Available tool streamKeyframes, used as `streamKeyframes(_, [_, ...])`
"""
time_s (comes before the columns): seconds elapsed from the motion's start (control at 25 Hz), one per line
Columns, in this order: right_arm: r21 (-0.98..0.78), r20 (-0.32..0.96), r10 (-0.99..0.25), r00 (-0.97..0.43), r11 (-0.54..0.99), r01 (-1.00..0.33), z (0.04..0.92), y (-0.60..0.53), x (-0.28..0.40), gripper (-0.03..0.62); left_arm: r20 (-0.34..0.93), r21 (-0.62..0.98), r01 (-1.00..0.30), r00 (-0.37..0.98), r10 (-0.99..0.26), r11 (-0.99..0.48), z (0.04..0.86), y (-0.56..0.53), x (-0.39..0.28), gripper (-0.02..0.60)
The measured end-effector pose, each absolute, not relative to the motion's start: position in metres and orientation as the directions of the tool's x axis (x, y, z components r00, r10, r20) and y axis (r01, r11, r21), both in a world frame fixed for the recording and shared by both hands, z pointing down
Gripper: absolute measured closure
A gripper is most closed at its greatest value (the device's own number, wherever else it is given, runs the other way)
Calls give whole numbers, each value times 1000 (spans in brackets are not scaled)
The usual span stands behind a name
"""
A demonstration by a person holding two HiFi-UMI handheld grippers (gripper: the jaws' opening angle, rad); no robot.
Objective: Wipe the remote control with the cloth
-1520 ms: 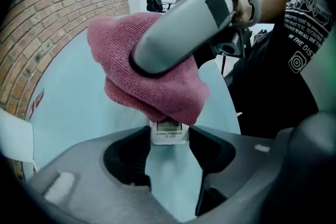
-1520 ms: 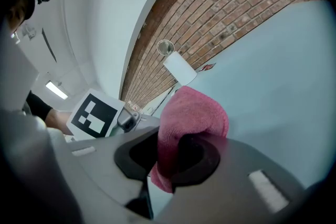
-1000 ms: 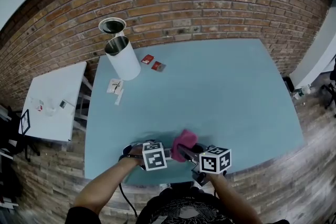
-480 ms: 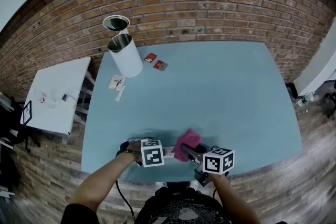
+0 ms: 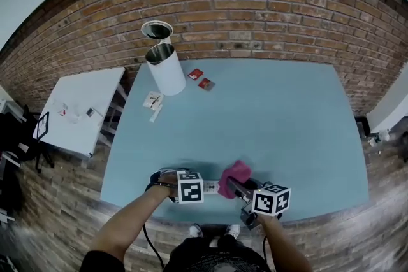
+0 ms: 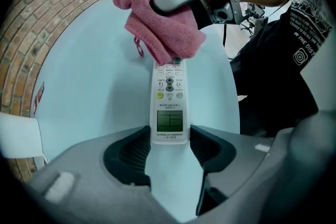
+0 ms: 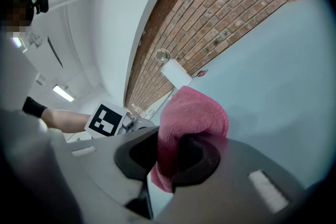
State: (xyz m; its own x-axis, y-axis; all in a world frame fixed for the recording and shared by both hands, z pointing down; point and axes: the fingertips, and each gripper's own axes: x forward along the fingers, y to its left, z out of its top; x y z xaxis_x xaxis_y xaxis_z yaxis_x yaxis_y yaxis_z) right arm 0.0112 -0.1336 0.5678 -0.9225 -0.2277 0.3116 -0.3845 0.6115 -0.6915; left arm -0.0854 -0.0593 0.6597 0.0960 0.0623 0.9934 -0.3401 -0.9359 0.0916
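Brick wall [image 5: 255, 9] backs our blue table [image 5: 287, 124]; a white canister [image 5: 167, 68] and two red packets [image 5: 201, 78] sit near its far-left corner, well apart from our work. At the near edge the remote control [image 6: 169, 107] lies flat, its display end pinched between our left gripper's [image 6: 169, 134] partly spread jaws. Our right gripper [image 7: 178, 140] is clamped on the pink cloth [image 6: 157, 29], which drapes over the remote's button end.

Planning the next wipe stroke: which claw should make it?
Right. The right claw is shut on the cloth, which covers the far end of the remote; the left claw grips its near end.
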Motion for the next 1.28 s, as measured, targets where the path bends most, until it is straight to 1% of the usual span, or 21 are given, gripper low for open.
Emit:
streamKeyframes(0.12, [-684,293,-244,-924,622,-381,557,-134,10,531,993,83,-353,103,50,-932,659,-61,-89,344])
streamKeyframes(0.2, [-678,286,-262,-922,625,-388,552,-132,13,531,992,62,-384,123,16,-921,658,-63,-89,333])
streamKeyframes(0.44, [-667,287,-315,-905,612,-424,546,-113,18,531,978,-72,-470,140,-154,-880,648,-61,-106,330])
streamKeyframes(0.64, [-635,293,-339,-894,630,-447,537,-85,12,531,916,-126,-629,224,-334,-767,622,-58,-114,333])
streamKeyframes(0.76, [-584,310,-369,-876,653,-482,530,-69,9,531,832,-98,-736,309,-461,-670,594,-53,-108,336])
streamKeyframes(0.8, [-562,316,-384,-867,661,-498,526,-64,9,531,798,-77,-766,336,-500,-638,585,-50,-105,350])
streamKeyframes(0.92, [-488,333,-430,-839,683,-543,517,-48,7,531,692,14,-830,411,-594,-558,558,-38,-92,362])
streamKeyframes(1.08, [-402,350,-485,-801,695,-596,504,-25,7,531,575,116,-851,478,-664,-512,530,-18,-68,364])
streamKeyframes(1.24, [-330,352,-526,-775,705,-628,491,-1,8,531,468,181,-861,500,-729,-474,508,-2,-49,373])
streamKeyframes(1.28, [-310,351,-538,-766,705,-637,488,4,9,531,443,190,-870,489,-751,-454,503,1,-48,412])
